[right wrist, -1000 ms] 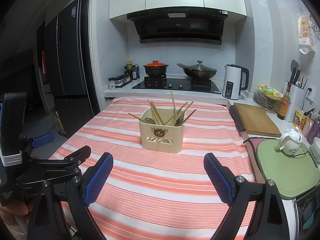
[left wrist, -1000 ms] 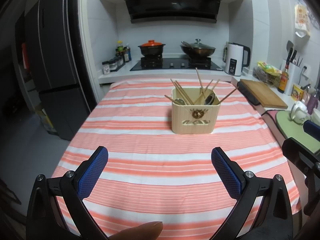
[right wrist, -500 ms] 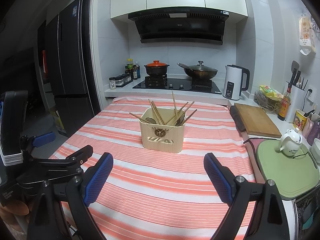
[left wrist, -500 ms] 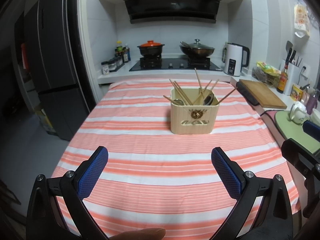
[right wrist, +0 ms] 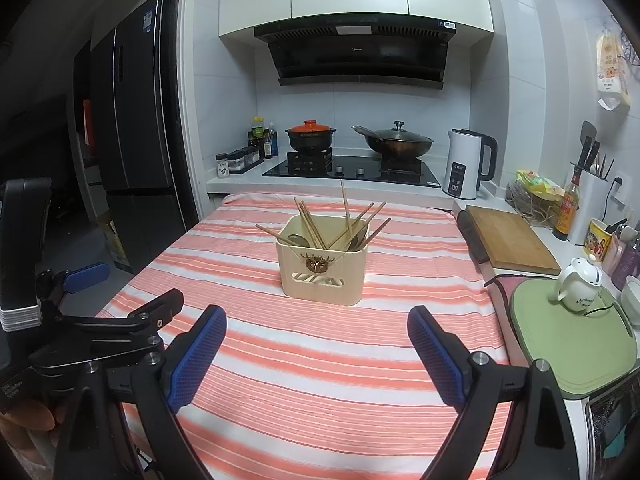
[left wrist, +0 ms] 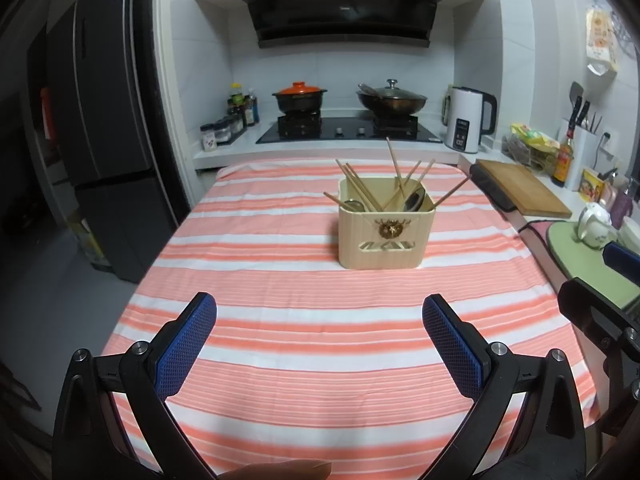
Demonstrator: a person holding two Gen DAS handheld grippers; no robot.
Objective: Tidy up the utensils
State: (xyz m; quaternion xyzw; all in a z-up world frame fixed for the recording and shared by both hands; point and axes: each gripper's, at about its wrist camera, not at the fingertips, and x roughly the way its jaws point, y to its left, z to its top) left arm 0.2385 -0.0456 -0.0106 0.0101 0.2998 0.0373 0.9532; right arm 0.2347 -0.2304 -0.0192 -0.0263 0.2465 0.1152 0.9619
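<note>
A cream utensil holder [left wrist: 385,236] stands near the middle of the table on an orange-and-white striped cloth [left wrist: 280,280]. It also shows in the right wrist view [right wrist: 322,270]. Several wooden chopsticks [left wrist: 360,188] and metal spoons [left wrist: 414,200] stick out of it at mixed angles. My left gripper [left wrist: 319,312] is open and empty, hovering over the near part of the table, well short of the holder. My right gripper [right wrist: 317,322] is open and empty, also short of the holder. The left gripper's body [right wrist: 100,332] shows at the left of the right wrist view.
A wooden cutting board [right wrist: 510,240], a green mat [right wrist: 572,344] with a white teapot [right wrist: 580,284], a kettle [right wrist: 468,170] and bottles stand on the counter to the right. A hob with two pots [right wrist: 348,144] is behind the table. A dark fridge [right wrist: 132,140] stands left.
Both views have shifted very slightly; the holder sits a touch lower and nearer in each. Both grippers stay open and empty.
</note>
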